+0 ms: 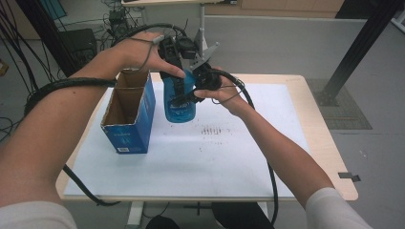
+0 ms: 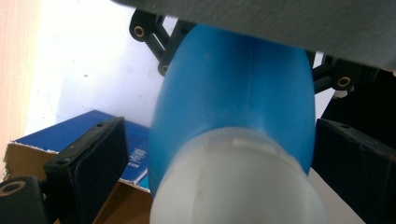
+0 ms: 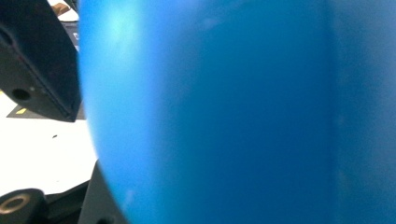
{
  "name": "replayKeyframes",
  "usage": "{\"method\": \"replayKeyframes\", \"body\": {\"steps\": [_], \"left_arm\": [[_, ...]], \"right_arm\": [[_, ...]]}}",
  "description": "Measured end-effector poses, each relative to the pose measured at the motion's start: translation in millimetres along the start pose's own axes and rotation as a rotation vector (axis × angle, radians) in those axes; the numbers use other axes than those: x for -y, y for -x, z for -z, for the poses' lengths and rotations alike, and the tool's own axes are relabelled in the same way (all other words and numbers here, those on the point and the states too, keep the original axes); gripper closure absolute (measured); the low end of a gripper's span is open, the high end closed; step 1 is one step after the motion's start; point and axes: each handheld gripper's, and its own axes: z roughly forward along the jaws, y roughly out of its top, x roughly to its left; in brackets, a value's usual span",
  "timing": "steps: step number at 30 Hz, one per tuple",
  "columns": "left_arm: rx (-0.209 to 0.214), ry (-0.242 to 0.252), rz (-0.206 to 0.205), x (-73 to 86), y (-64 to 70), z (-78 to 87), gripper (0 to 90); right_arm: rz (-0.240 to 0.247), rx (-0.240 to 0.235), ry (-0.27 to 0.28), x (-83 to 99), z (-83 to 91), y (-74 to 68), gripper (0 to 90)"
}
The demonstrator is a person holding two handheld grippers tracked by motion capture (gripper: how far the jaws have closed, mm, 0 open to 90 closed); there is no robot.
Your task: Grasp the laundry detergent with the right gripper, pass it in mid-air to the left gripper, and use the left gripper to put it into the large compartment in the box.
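Item: blue bottle [image 1: 179, 102], out of open blue carton [image 1: 129, 112] | we hold it aloft; left gripper [image 1: 174, 57] jaws straddle its neck, right gripper [image 1: 203, 78] jaws clamp its body | left: set down.

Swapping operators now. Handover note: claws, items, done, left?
Left claw: above the bottle, jaws either side of its white top end; contact unclear.
Right claw: against the bottle's side; grip hidden.
Bottle: blue, held in the air over the white mat, right of the box.
Box: blue, open top, standing on the mat.
Done: bottle lifted.
Left: probably lower it into the box.
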Motion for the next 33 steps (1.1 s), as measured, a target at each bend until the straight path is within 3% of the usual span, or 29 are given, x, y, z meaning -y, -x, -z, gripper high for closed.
{"method": "replayKeyframes", "body": {"steps": [5, 33], "left_arm": [[-0.006, -0.010, -0.016, -0.3, -0.6, 1.8, 5.4], [-0.005, -0.002, -0.005, 2.9, 1.2, 1.4, 5.4]], "right_arm": [[0.003, 0.002, 0.001, 0.0, 0.3, 0.1, 43.3], [0.004, 0.000, 0.001, -0.9, -0.8, -0.8, 43.3]]}}
